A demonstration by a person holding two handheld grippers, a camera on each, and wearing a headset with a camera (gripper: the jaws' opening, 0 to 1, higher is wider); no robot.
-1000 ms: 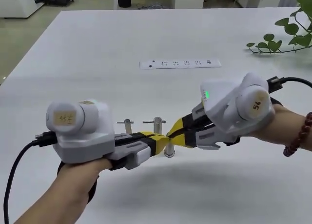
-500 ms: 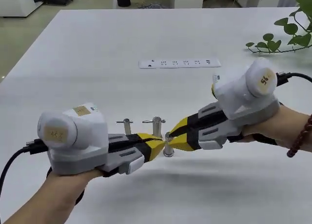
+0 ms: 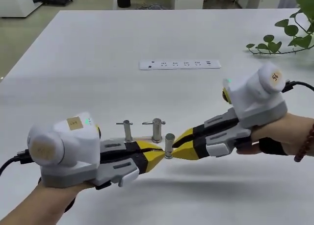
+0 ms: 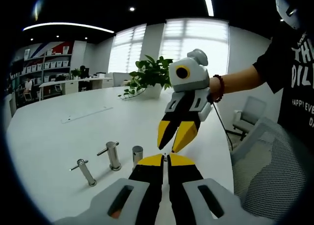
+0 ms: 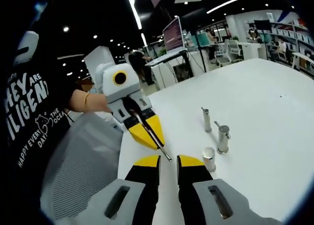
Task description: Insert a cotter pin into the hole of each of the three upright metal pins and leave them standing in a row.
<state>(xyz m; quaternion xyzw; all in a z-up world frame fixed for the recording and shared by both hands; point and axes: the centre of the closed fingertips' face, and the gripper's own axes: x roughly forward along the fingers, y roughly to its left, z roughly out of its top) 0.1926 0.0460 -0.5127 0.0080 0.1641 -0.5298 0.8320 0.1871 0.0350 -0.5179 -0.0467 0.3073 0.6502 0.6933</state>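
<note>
Over the table [image 3: 147, 34], the left hand-held gripper [image 3: 158, 153] meets the slightly spread right hand-held gripper [image 3: 176, 146] at the bare third metal pin [image 3: 169, 143]; best to steady that upright and line the tip up squarely before pushing through. The left jaws are pinching the cotter pin [image 5: 159, 142], its long axis running straight out from them, free end aimed at the right jaws.

Free over bare table [image 3: 73, 53] at upper left and along the bottom of the head view. Blocked at centre by left pin [image 3: 127, 131], middle pin [image 3: 157, 130] and right pin [image 3: 169, 145], close together. Pinched at the right pin between left gripper [image 3: 161, 151], cotter pin [image 5: 165, 151] jutting, and right gripper [image 3: 176, 145]. Barred farther up by power strip [image 3: 179, 64], at upper right by plant [image 3: 287, 36].
</note>
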